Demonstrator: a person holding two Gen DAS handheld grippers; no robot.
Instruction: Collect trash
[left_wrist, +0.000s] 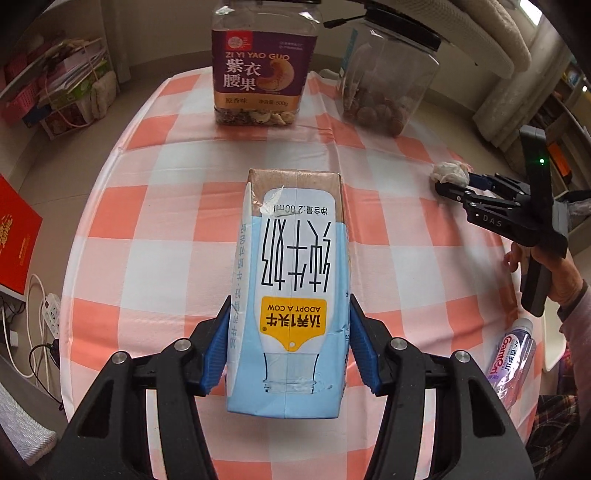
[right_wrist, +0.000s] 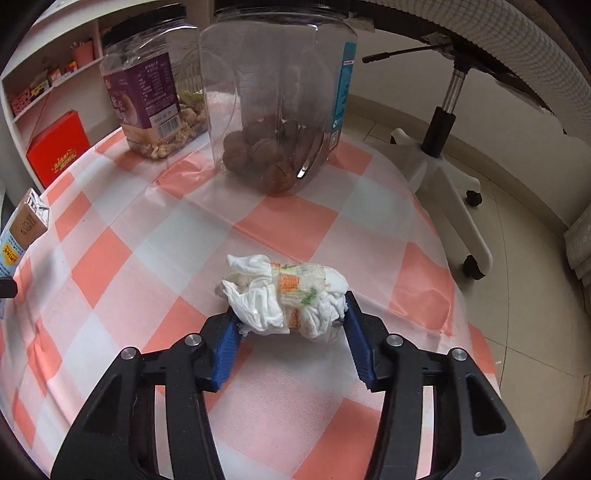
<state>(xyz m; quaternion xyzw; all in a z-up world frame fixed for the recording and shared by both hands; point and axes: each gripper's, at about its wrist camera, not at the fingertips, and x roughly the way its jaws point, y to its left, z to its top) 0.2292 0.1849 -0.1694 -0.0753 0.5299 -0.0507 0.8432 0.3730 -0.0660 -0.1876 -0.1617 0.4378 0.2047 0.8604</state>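
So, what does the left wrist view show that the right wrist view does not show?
Only the left wrist view: the left gripper shut on the blue-and-white milk carton, and a clear plastic bottle at the table edge. Only the right wrist view: a white swivel chair base. Both share: the right gripper around the crumpled white wrapper, the purple-labelled cashew jar, the clear jar of brown nuts and the checked tablecloth.
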